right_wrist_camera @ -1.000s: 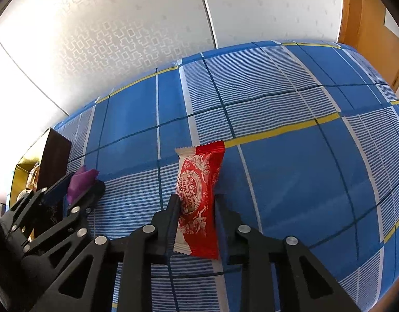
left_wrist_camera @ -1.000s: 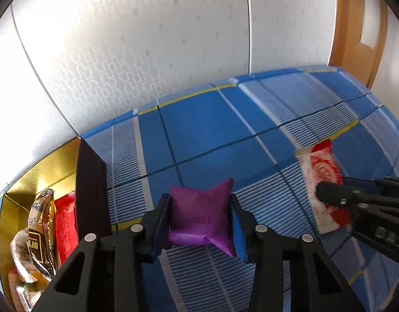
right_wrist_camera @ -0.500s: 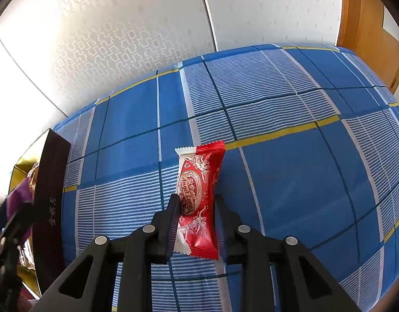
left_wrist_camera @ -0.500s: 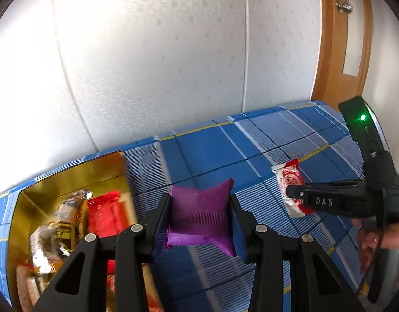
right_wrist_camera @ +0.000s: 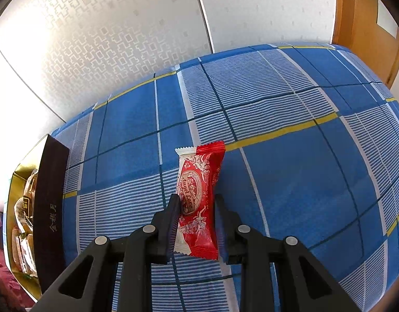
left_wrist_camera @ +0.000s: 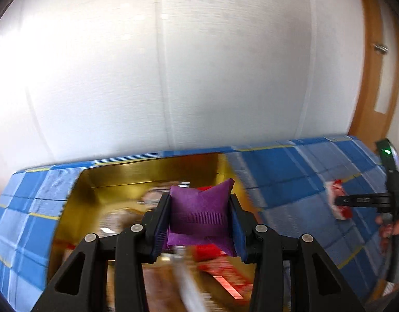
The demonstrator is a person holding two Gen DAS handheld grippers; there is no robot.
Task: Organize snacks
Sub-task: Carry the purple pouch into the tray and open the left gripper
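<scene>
Left tongs (left_wrist_camera: 199, 223) clamped on purple pillow packet (left_wrist_camera: 200, 217), now carried over the gold box (left_wrist_camera: 152, 170), no longer beside it; drop-off looks next. Beyond the box, right tongs (right_wrist_camera: 196, 221) grip red-white snack packet (right_wrist_camera: 198, 192) on table (right_wrist_camera: 290, 182).

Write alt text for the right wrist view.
The right gripper is closed on a red-and-white snack packet lying on a blue plaid cloth. At far left stands a gold-lined box with snacks inside.
</scene>
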